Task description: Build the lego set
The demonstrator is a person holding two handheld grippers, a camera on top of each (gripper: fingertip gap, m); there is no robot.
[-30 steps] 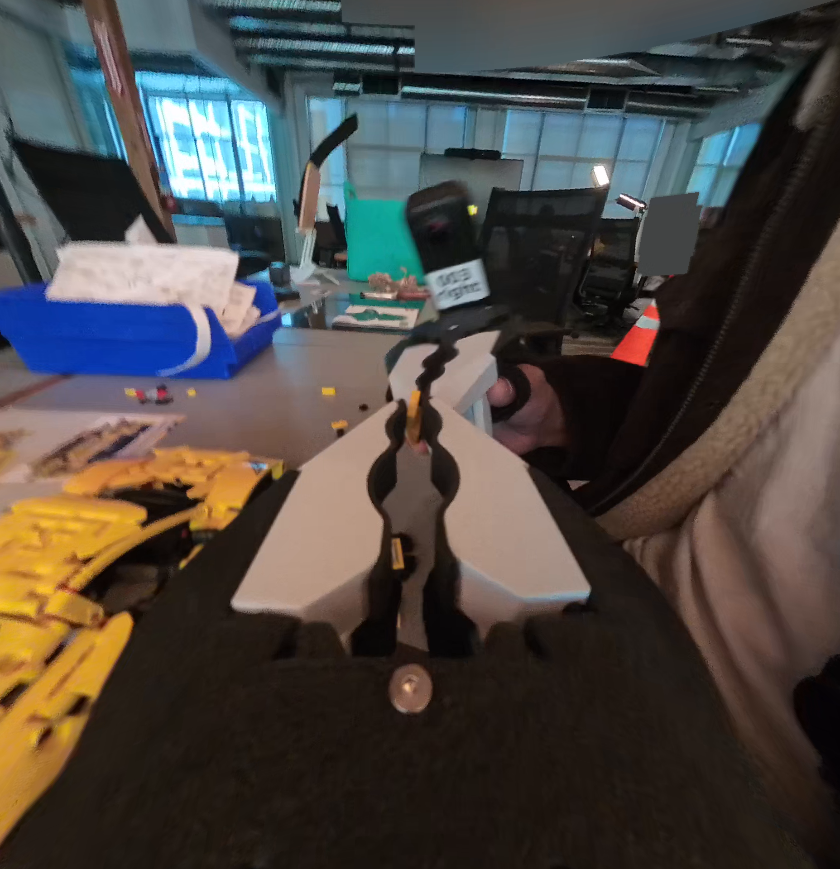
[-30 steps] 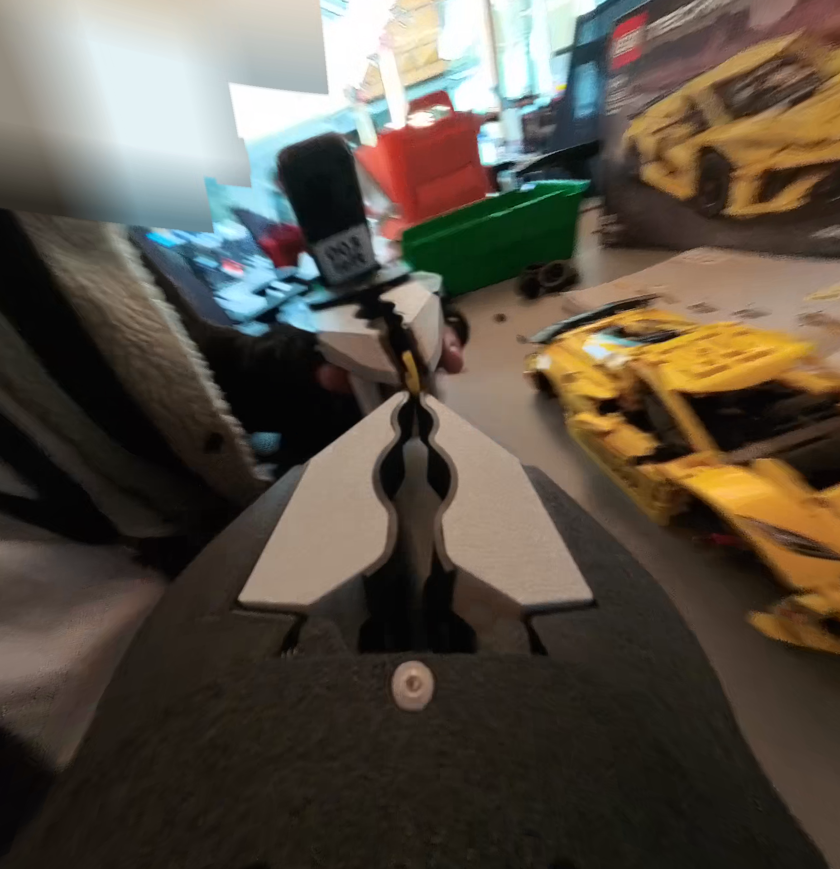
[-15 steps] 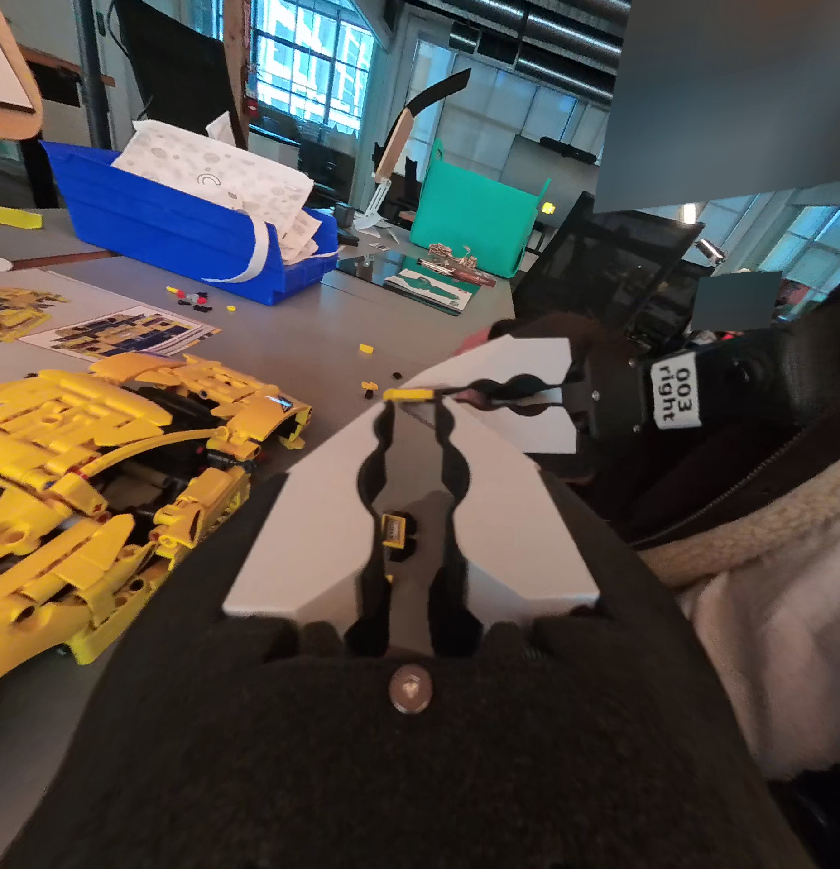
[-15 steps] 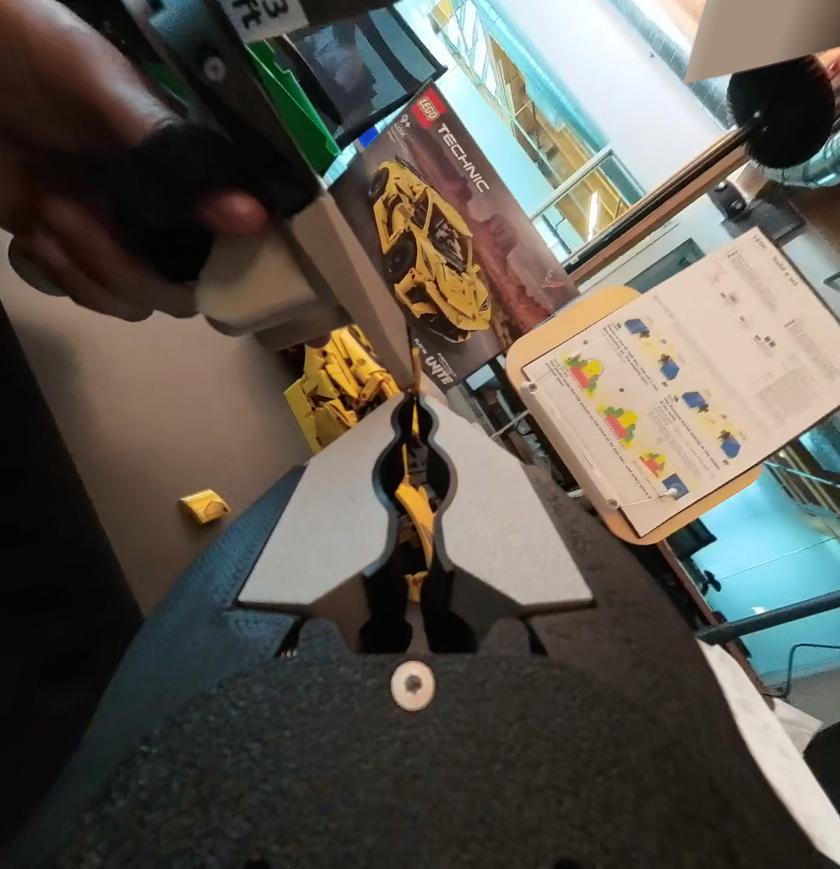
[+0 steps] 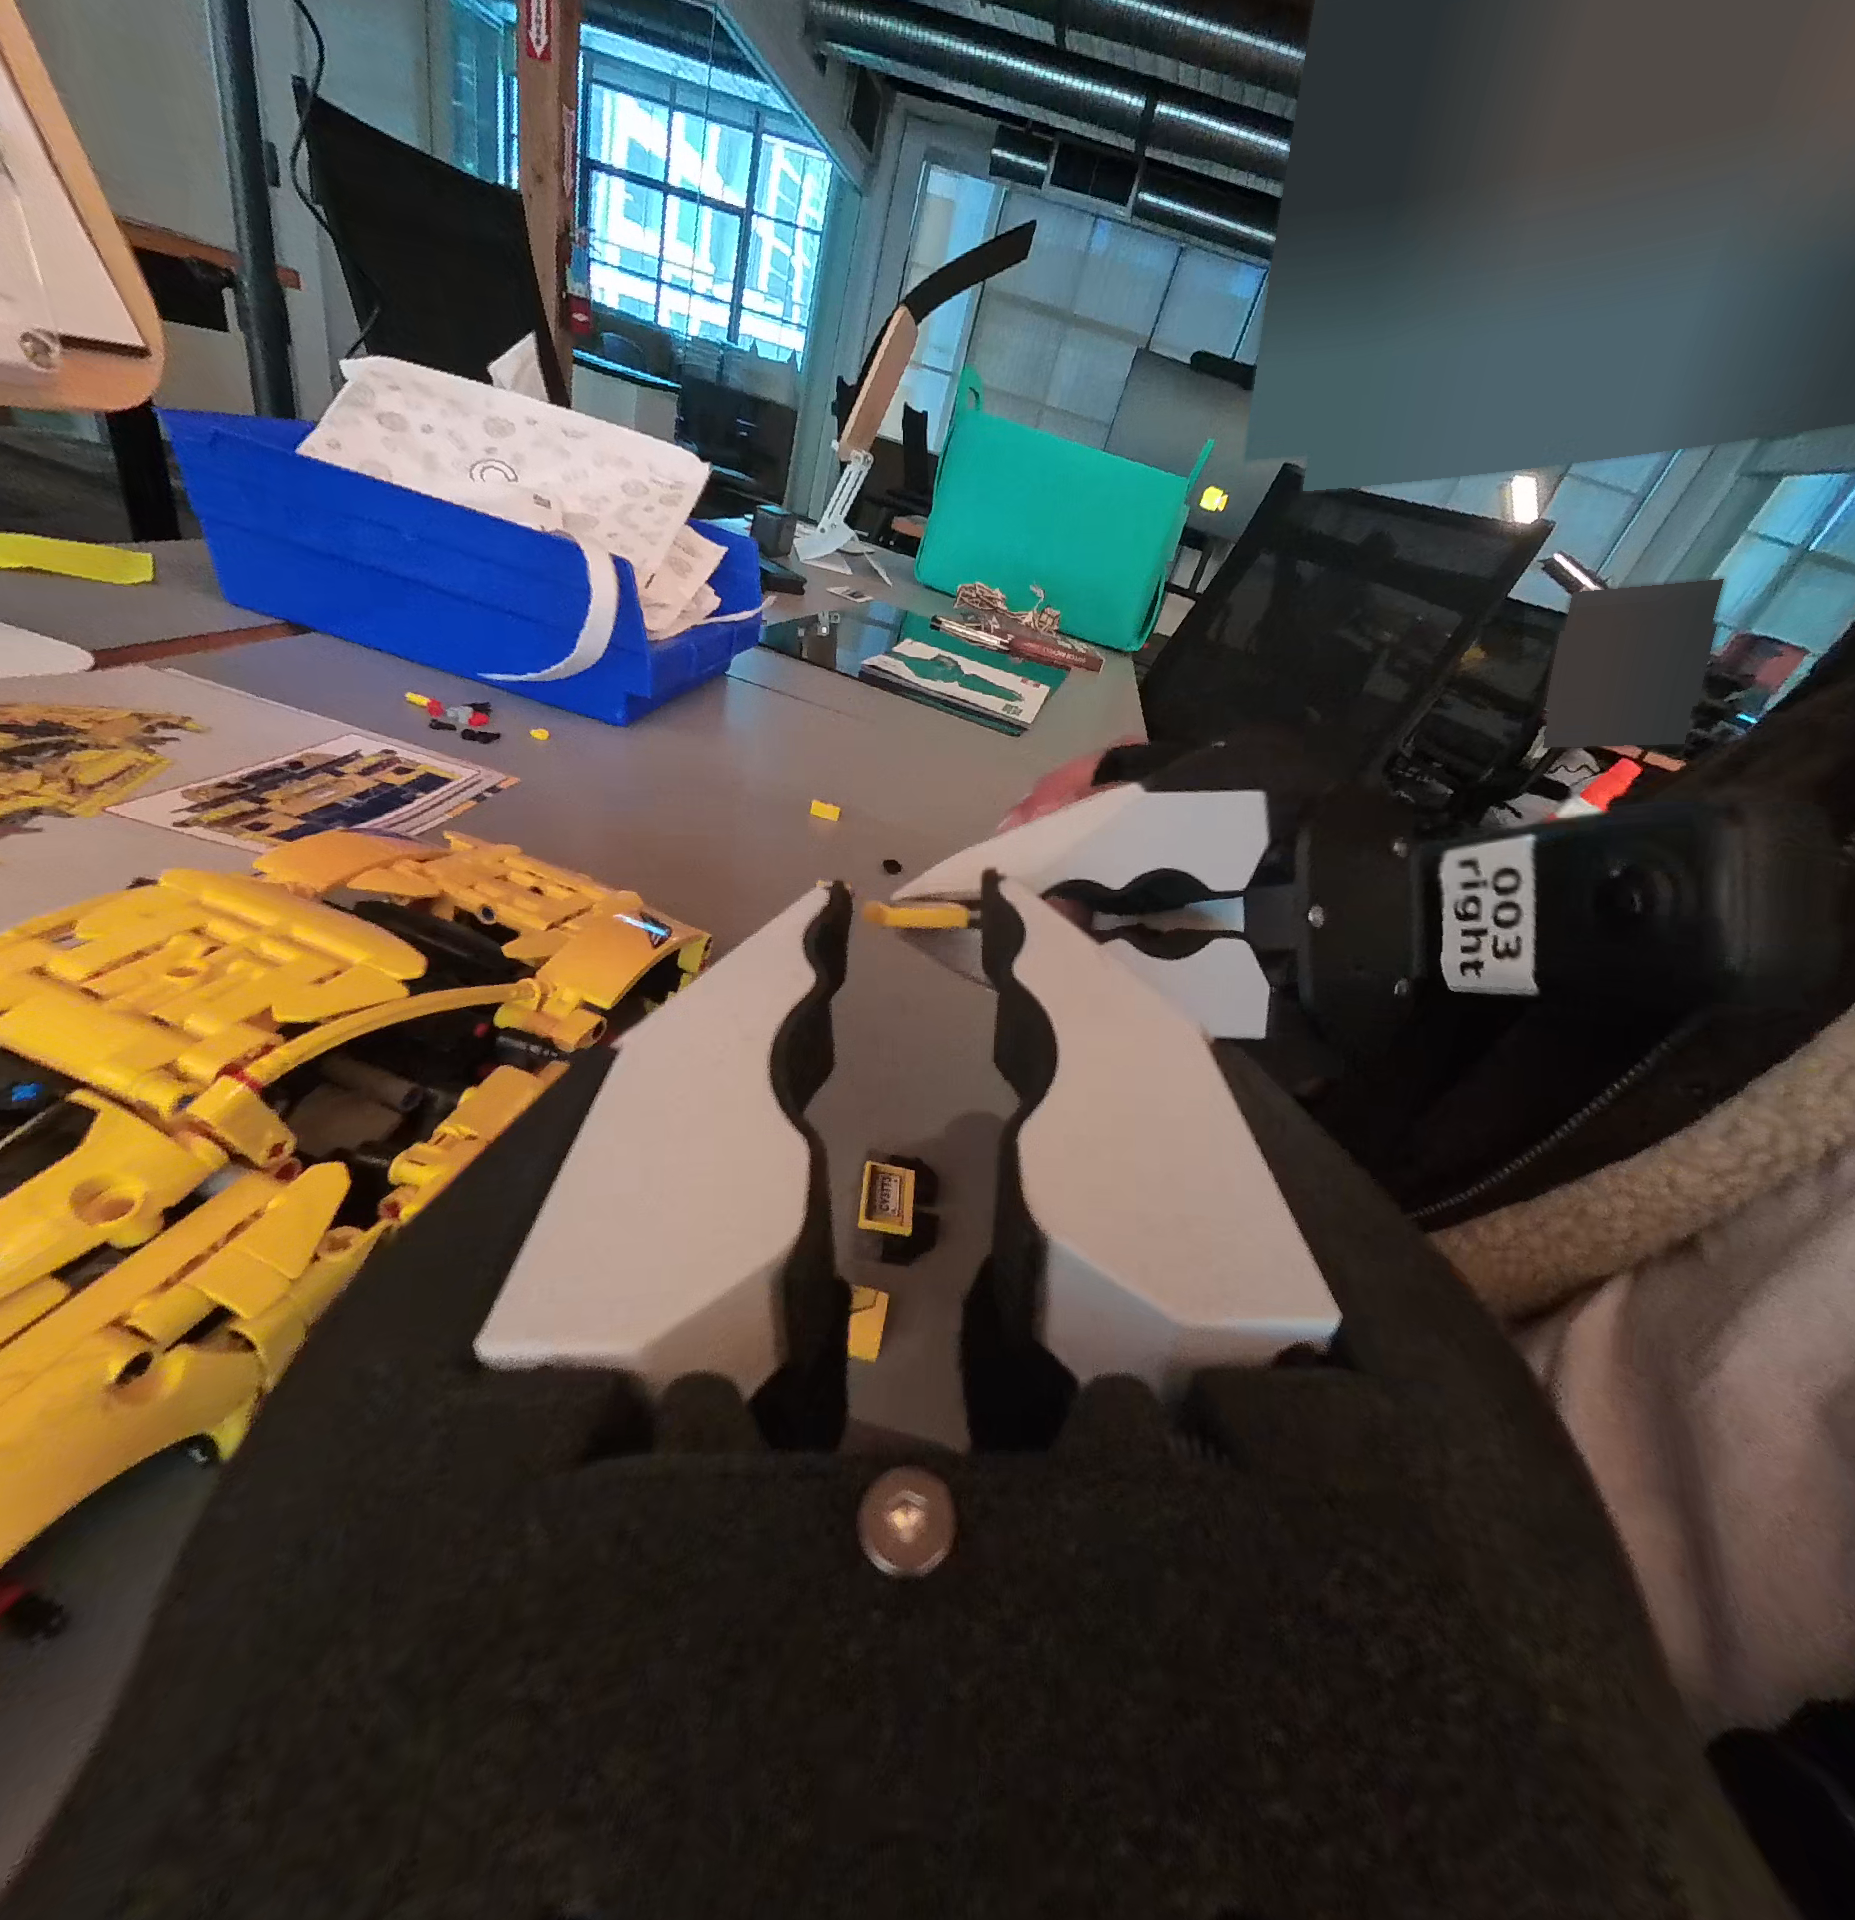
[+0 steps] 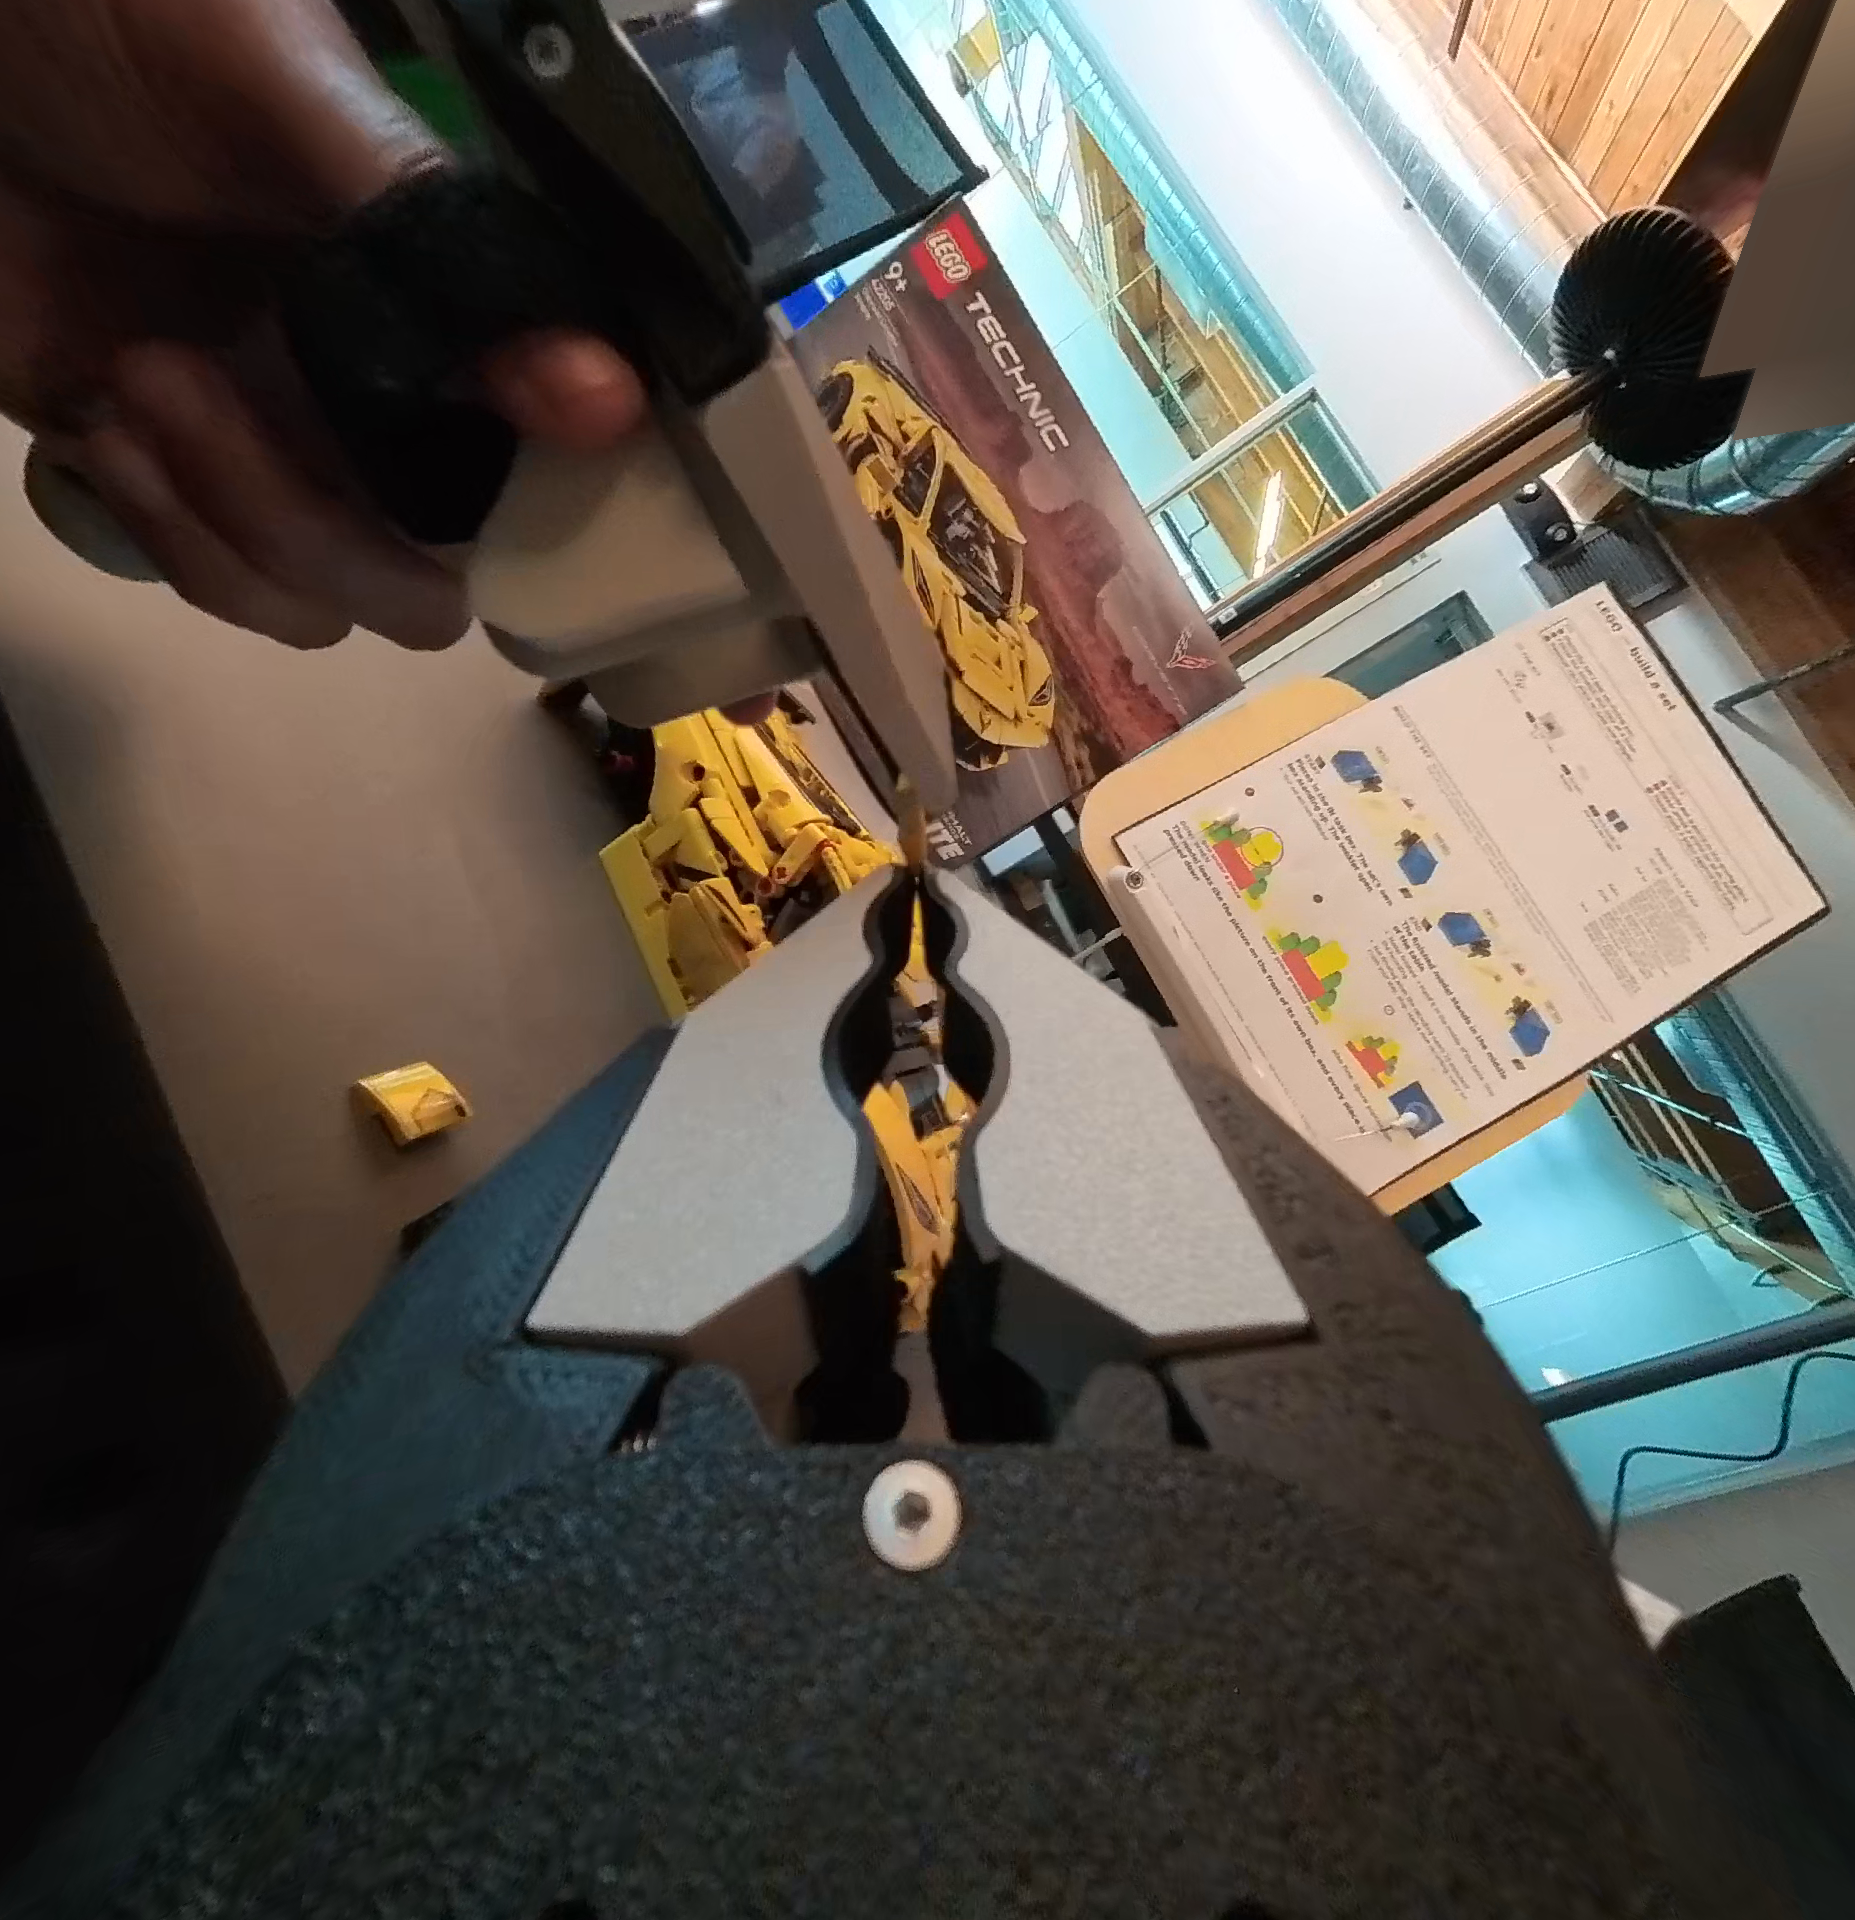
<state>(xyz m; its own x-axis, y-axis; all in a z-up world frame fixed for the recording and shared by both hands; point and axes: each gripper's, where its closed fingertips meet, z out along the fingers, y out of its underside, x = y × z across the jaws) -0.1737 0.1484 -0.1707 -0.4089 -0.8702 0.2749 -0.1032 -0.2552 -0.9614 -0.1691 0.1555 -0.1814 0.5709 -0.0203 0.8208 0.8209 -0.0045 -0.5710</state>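
My left gripper (image 5: 910,900) is open above the grey table (image 5: 694,790). A thin flat yellow Lego piece (image 5: 907,914) lies crosswise between its fingertips. My right gripper (image 5: 959,914) comes in from the right and is shut on that piece. In the right wrist view my right gripper (image 6: 910,878) pinches the piece (image 6: 910,831) edge-on, and one finger of the left gripper (image 6: 881,665) reaches down beside it, held by a hand. The part-built yellow Lego car (image 5: 227,1039) stands on the table to the left; it also shows in the right wrist view (image 6: 715,862).
A small yellow and black piece (image 5: 887,1195) and a curved yellow piece (image 6: 414,1101) lie on the table. A blue bin (image 5: 435,592), green container (image 5: 1048,551), printed sheets (image 5: 310,790) and loose bits (image 5: 455,717) sit farther back. The set's box (image 6: 1006,551) and an instruction board (image 6: 1422,935) stand behind. Less than 4 cm separates the two grippers' tips.
A second ago both grippers pinched the yellow piece tip to tip. The left gripper has opened since. The right gripper has turned sideways and still holds the piece.
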